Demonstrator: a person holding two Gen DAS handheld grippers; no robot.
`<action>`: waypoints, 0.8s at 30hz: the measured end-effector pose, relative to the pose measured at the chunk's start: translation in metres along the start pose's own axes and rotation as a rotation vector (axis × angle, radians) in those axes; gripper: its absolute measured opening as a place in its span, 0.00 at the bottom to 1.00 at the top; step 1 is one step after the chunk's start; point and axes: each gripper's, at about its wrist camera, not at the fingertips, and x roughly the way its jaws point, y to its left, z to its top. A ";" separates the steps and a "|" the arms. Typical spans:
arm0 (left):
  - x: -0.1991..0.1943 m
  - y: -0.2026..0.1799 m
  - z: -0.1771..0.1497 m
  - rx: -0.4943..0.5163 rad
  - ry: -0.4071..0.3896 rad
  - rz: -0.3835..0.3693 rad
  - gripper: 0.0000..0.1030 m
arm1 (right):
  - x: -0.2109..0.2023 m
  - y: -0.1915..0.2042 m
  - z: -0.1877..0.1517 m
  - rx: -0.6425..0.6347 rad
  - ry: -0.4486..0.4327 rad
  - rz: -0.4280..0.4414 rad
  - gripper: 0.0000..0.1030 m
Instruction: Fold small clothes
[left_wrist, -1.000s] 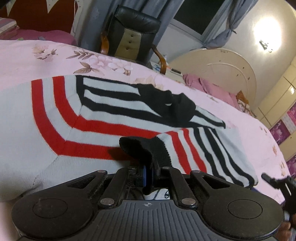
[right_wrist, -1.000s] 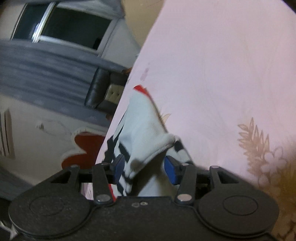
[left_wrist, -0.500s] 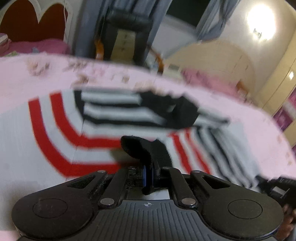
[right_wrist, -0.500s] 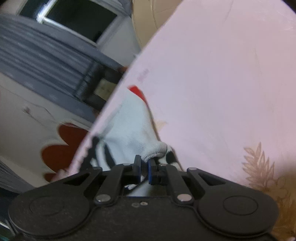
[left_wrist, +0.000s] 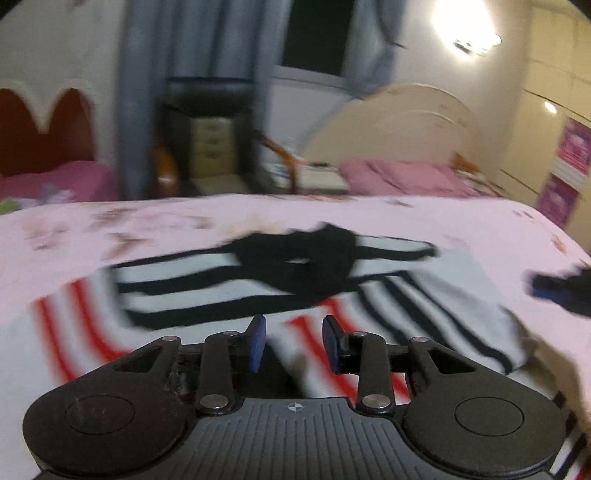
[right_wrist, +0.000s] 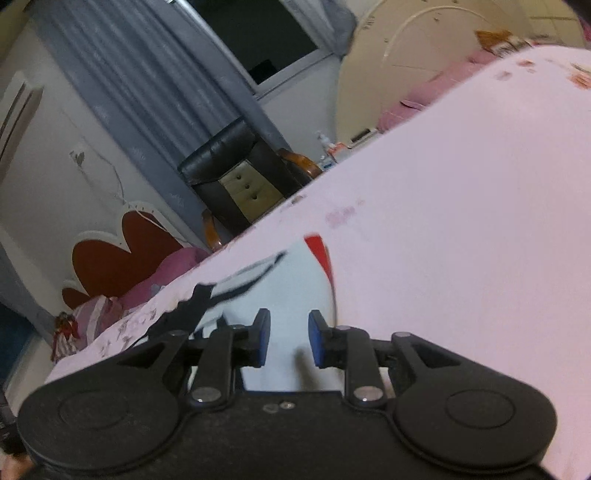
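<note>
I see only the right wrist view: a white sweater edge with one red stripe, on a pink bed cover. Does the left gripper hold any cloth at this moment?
Observer: No. The left gripper has its jaws opening and nothing is between them. The sweater lies flat beyond them on the bed cover.
Operator: How does the sweater look from that side?
Observer: Black-striped parts are folded onto its middle, with a black patch on top. Red stripes curve nearer to the camera.
Operator: Is my gripper seen there?
Observer: Yes. The right gripper shows blurred at the right edge, beside the sweater's corner. Its jaws are opening, with nothing pinched.
</note>
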 end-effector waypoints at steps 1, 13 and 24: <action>0.011 -0.008 0.001 0.011 0.013 -0.008 0.32 | 0.013 0.003 0.006 -0.024 0.003 -0.011 0.22; 0.044 -0.019 -0.011 0.034 0.063 0.026 0.31 | 0.099 -0.034 0.033 -0.087 0.135 -0.089 0.06; 0.011 -0.055 -0.032 0.114 0.047 0.088 0.32 | 0.014 0.008 -0.026 -0.342 0.183 -0.085 0.11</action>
